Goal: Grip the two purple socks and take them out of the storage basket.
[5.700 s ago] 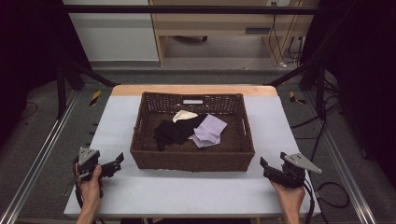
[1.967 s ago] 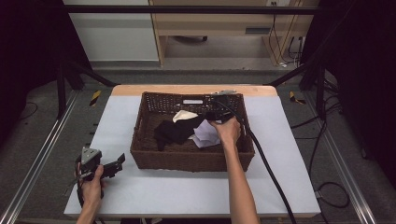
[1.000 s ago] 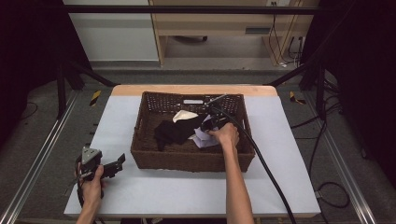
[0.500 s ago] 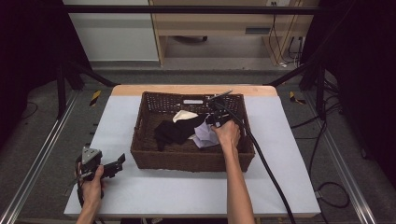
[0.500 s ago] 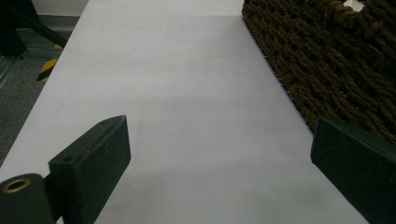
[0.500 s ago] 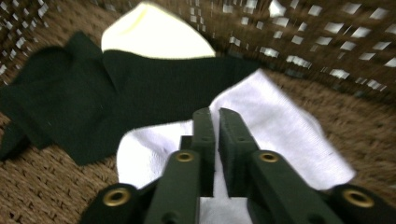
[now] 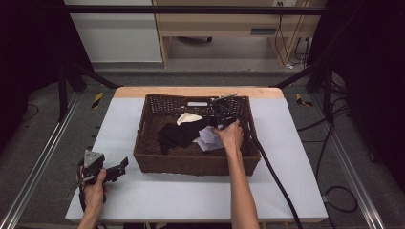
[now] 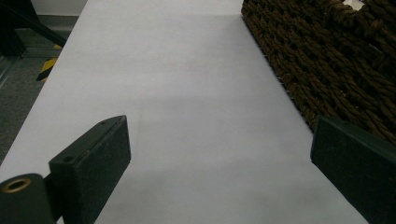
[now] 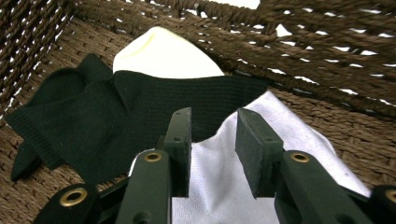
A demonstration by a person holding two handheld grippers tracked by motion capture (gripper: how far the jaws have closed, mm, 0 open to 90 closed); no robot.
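Between the right gripper's (image 9: 212, 154) two black jaws, which stand a little apart, a pale lilac-white sock (image 9: 243, 186) bunches up; whether the pads already press the cloth or only straddle the fold I cannot tell. It looks light, limp and unbreakable, so a pinch anywhere on a raised fold should lift it, though a shallow bite on thin knit could slip free. Just beyond the jaws, a black sock (image 9: 93, 116) overlaps the pale one's far edge, so a grip taken too far forward might drag both together. A cream sock (image 9: 163, 56) peeks out behind the black one, against the woven wall. All three lie on the floor of the brown wicker basket (image 7: 191, 164), mid-tabletop (image 7: 296, 191). Well away, the left gripper (image 7: 114, 171) rests low over the tabletop near the basket's front left corner, jaws wide apart and empty.
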